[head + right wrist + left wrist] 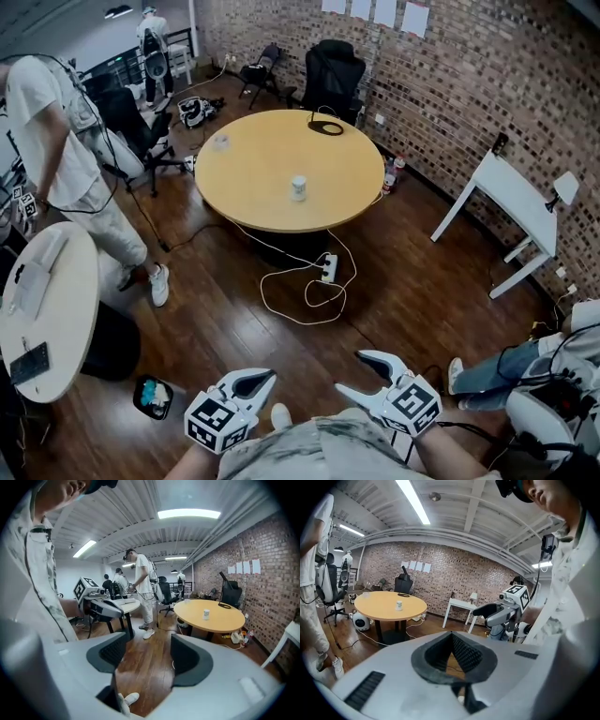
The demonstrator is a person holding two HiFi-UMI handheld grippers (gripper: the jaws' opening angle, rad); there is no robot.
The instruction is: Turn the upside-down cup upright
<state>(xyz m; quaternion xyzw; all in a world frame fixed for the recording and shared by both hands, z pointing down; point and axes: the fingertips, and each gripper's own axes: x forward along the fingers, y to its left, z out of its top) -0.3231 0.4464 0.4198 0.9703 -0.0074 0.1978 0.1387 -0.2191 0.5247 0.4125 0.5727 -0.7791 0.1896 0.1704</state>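
Quick status from me. The cup [298, 187] is on the round table [244, 202], a bit on my side of the middle and well in from every edge. From back here it's too small for me to call rim-up or rim-down. So this fits 2 stories: a cup waiting to be flipped, or one already standing right with me well away from it.

Both claws are down by my waist, well apart from the table, with wood floor and a loop of white cable [300, 291] in between. My left claw [270, 376] has its tips pinched together on nothing. My right claw [349, 371] is spread wide and also empty; its own camera shows only floor between the jaws. The cup is roughly straight ahead, on a line between the 2 claws.

My take on doing this well: get a proper look at the cup's rim before committing to anything. If it does need turning, I'd take it around the side wall with the wide-open right claw, not pinch the lip. And I'd watch that cable underfoot.
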